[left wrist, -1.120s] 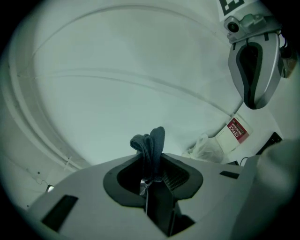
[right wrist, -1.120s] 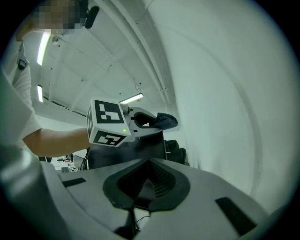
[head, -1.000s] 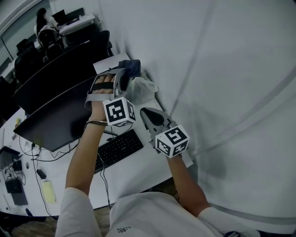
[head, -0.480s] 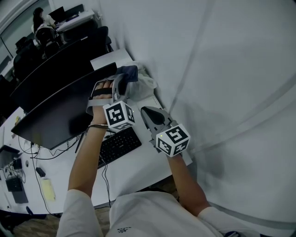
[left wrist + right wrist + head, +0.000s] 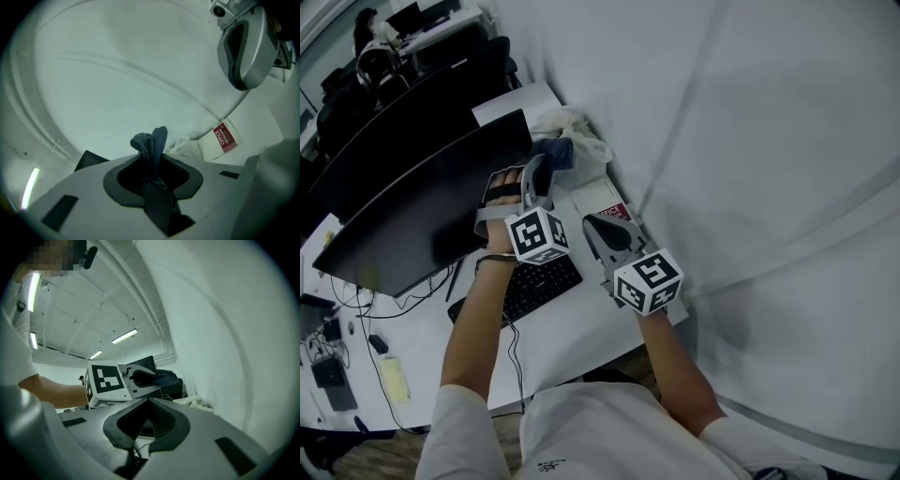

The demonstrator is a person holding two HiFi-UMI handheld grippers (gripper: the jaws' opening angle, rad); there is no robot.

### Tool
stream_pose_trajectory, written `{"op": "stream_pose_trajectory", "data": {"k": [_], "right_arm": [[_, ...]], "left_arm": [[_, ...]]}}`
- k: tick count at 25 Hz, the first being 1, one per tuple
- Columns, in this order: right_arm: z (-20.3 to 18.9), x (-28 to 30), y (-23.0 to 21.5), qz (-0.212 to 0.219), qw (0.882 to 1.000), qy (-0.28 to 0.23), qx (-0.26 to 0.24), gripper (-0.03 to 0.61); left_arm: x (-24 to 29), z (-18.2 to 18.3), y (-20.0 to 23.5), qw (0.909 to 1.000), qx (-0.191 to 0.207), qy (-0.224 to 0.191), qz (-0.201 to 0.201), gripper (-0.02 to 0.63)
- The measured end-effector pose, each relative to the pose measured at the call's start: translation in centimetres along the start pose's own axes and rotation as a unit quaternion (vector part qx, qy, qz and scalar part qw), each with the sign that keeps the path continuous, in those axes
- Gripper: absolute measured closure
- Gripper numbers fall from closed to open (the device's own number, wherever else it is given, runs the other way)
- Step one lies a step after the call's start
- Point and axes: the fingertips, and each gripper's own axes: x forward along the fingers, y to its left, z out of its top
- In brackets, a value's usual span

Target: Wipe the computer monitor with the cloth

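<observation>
Closest to the body, the right tongs [image 5: 602, 228] hang over the white surface [image 5: 572, 328] with their jaws pressed together on nothing, a step right of the keyboard [image 5: 530, 286]. Just left and a little farther out, the left tongs [image 5: 540, 167] are clamped on the blue cloth [image 5: 555, 153], which stands up in a bunched fold from between the jaws and points away from the person.

Left of these tongs, near but not touching, stands the computer monitor [image 5: 412, 211]. Its long axis runs along the surface from near-left to far-right, and its far end comes up almost level with the cloth. The left tongs are plainly the nearer of the two to the screen. The coming move therefore looks like a turn and a short carry to the left, to lay the cloth on the dark glass.

Right of the cloth lies a red-labelled box [image 5: 614, 211], and beyond it a crumpled white bag [image 5: 577, 127] against the wall.
</observation>
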Motion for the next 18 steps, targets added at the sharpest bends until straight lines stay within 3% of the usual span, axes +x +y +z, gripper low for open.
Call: {"op": "stream_pose_trajectory", "data": {"k": [7,18], "right_arm": [[-1.4,0.4,0.0,-0.006,1.0,0.02,-0.008,0.558],[-6.8,0.7,-1.2,-0.014,0.998,0.064,-0.008,0.558]], "left_arm": [[0.4,-0.8,-2.5,0.9984,-0.049,-0.003,-0.029,0.506],[1.4,-2.8,-7.1,0.9939,-0.09,-0.004,-0.065,0.506]]}}
